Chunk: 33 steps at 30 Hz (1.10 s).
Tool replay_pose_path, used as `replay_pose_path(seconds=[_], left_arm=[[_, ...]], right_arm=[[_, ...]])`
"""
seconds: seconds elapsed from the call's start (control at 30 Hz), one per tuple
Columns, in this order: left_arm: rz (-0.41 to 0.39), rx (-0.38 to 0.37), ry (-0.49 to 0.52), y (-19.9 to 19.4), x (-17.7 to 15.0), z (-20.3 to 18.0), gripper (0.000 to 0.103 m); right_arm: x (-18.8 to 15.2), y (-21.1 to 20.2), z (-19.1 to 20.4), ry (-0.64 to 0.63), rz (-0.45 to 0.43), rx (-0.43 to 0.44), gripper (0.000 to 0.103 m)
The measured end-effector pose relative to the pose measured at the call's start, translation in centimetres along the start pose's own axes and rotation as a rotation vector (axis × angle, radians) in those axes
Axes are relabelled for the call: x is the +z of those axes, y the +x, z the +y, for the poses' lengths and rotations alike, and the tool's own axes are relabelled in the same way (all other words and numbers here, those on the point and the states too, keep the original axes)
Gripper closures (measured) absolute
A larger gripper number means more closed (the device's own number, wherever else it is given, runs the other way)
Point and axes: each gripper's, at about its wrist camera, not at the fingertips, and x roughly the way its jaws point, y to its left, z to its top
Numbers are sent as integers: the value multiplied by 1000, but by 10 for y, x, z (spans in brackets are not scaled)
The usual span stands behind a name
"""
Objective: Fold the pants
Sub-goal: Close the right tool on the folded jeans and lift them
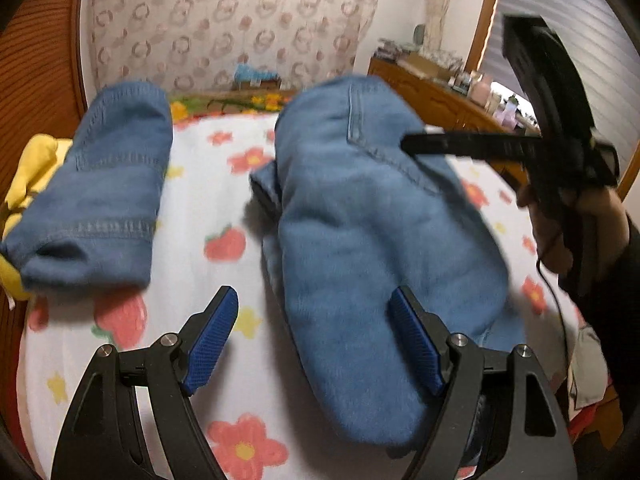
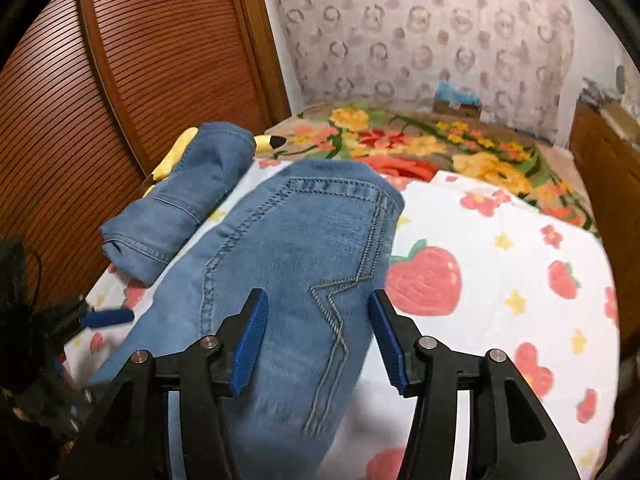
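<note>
A pair of light blue jeans (image 1: 372, 248) lies folded into a long bundle on the white strawberry-print blanket (image 1: 224, 184); it also shows in the right wrist view (image 2: 296, 264), back pocket stitching up. My left gripper (image 1: 314, 320) is open and empty, hovering over the bundle's near left edge. My right gripper (image 2: 318, 328) is open and empty just above the jeans; in the left wrist view it (image 1: 416, 146) hangs over the bundle's far right side, held by a hand.
A second folded pair of jeans (image 1: 100, 188) (image 2: 188, 196) lies at the left by a yellow plush toy (image 1: 32, 168). A floral blanket (image 2: 420, 144) covers the bed's far end. A slatted wooden door (image 2: 140, 80) stands left, a wooden dresser (image 1: 440, 96) right.
</note>
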Motion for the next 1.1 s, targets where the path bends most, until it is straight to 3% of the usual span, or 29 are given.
replay_pose_path(seconds=[0.2,0.63,0.7,0.8,0.87,0.97,1.1], left_arm=[[6,-24,-34,1,-11,6,23],[-2,-28,-37,0,-12,8,23],[-4,-29,-41,-1,-13,8,23],[-5,-32,-44,-1,-14,9,23],[-5,-32,-46,-1,-13,8,23],[-4,-15,-39,-5,-12,6,23],[-35,-16,-43,-15,-7,6,23]], right_arm=[[0,20,-17,50,64,16,27],[10,49,-29,139,149,186,27],[11,52,-30,149,154,206,32],[12,57,-32,159,153,239,50],[10,51,-34,159,148,254,70],[15,39,-32,126,123,255,78],[30,19,-18,113,80,276,80]])
